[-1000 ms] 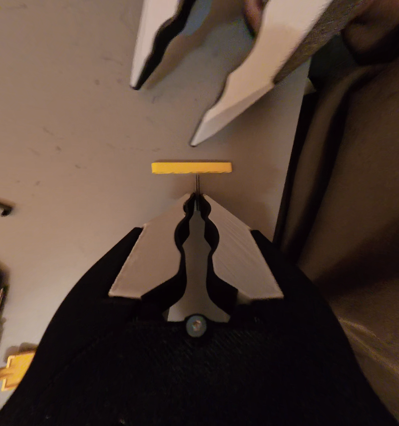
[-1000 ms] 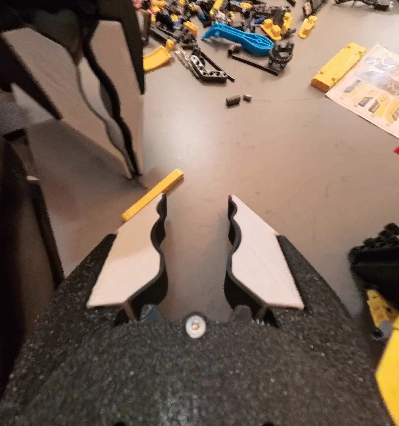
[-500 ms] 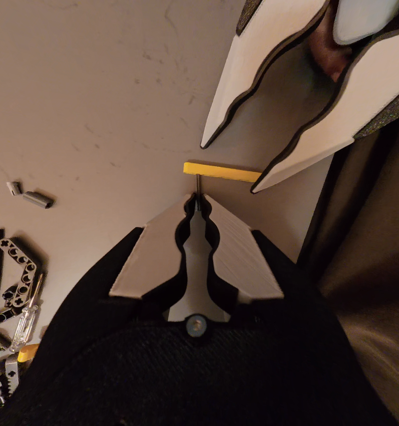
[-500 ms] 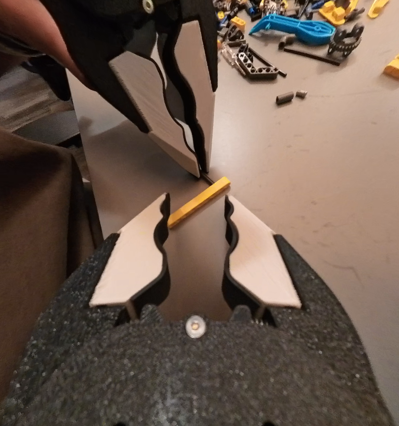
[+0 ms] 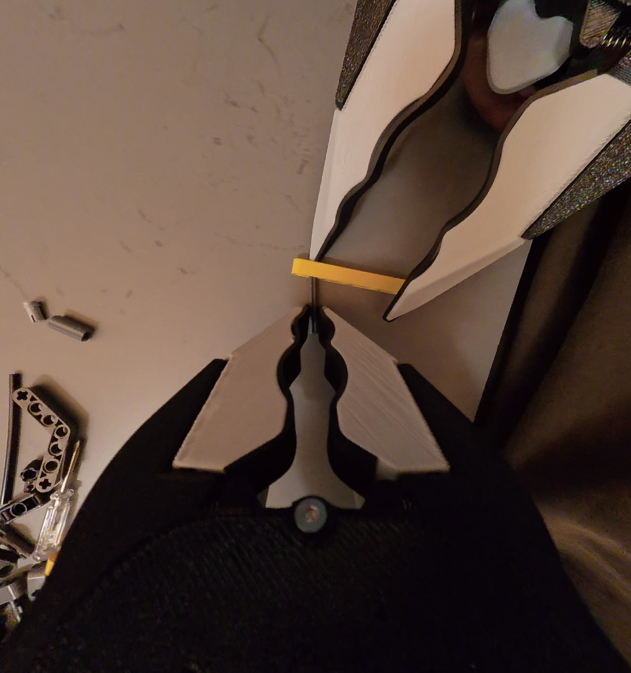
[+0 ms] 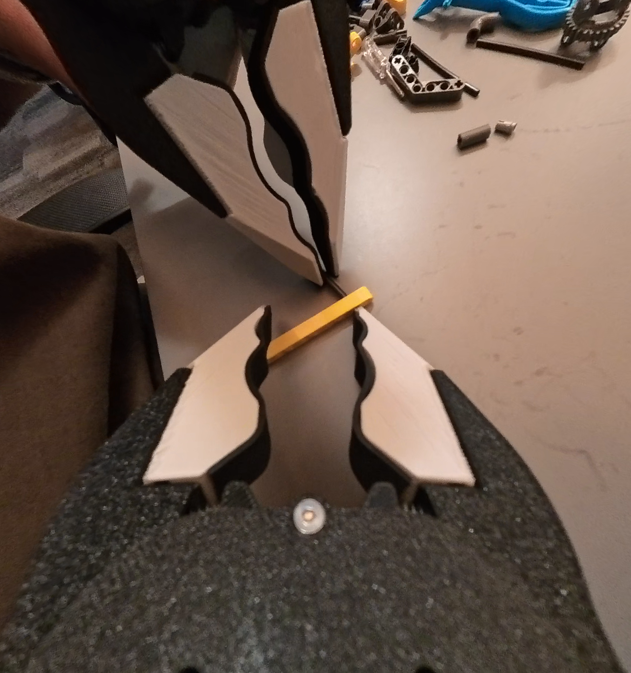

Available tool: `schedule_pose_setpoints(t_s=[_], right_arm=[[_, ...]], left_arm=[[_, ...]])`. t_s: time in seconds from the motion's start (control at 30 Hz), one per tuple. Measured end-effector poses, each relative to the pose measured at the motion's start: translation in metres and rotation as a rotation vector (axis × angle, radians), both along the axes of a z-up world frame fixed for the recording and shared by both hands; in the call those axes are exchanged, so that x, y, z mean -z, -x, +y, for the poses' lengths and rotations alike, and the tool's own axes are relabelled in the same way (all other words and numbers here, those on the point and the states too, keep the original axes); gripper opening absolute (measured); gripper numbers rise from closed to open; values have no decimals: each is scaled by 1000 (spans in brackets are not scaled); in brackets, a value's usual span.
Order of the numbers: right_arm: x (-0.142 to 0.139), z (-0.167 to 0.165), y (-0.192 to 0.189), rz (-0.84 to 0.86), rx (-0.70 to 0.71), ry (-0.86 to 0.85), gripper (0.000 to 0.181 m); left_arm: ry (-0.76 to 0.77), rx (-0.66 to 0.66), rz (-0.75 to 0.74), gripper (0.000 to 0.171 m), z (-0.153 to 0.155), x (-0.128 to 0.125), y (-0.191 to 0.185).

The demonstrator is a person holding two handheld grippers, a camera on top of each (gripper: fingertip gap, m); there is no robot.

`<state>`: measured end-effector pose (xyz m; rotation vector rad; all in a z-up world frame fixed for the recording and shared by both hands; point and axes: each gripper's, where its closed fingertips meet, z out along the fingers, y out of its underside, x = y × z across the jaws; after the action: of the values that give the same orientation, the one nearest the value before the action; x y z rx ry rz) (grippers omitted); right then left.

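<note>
A flat yellow bar (image 5: 347, 278) hangs just above the grey table (image 5: 124, 182) on a thin black axle (image 5: 314, 302) stuck into its left end. My left gripper (image 5: 313, 309) is shut on that axle. My right gripper (image 5: 354, 286) is open, and its two fingers stand on either side of the yellow bar, close to its ends. In the right wrist view the bar (image 6: 321, 320) lies slantwise between the open right gripper's (image 6: 311, 312) fingertips. The left gripper (image 6: 328, 278) comes down from above, pinching the axle (image 6: 337, 287).
Loose building parts lie on the table: two small grey sleeves (image 6: 474, 136), a black angled beam (image 6: 427, 85), a blue piece (image 6: 518, 14), a black gear (image 6: 591, 25) and a clear rod (image 5: 53, 517). The table edge (image 5: 503, 327) and brown cloth (image 6: 51, 309) are close by. Less than 4 cm separates the two grippers' tips. The left tips stand about 15 centimeters off the clear rod (image 5: 53, 517). Seen from the right wrist view (image 6: 378, 59) as well.
My right gripper has moved in from beside the yellow bar until its open fingers straddle it. My left gripper kept hold of the axle and shifted slightly over the table.
</note>
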<state>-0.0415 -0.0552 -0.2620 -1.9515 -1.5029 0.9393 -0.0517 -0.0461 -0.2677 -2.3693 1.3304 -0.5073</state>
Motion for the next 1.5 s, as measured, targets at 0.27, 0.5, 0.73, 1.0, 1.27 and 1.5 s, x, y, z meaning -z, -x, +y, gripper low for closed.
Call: schedule_pose_setpoints(t_s=[0.27, 0.5, 0.73, 1.0, 1.27, 1.5], right_arm=[[1, 1, 0, -6, 2, -11, 39], [0, 1, 0, 1, 4, 7, 38], [-1, 5, -1, 9, 27, 9, 42], [-1, 3, 0, 19, 8, 49, 45], [-1, 1, 2, 11, -9, 26, 44], [-3, 2, 1, 25, -2, 38, 46]], left_arm=[[-60, 47, 39, 2, 3, 0, 0], [-94, 102, 50, 2, 3, 1, 1], [-93, 104, 30, 1, 3, 1, -1], [-129, 142, 32, 2, 3, 1, -3], [-131, 138, 17, 2, 3, 1, -10], [-119, 102, 17, 24, 3, 0, -7]])
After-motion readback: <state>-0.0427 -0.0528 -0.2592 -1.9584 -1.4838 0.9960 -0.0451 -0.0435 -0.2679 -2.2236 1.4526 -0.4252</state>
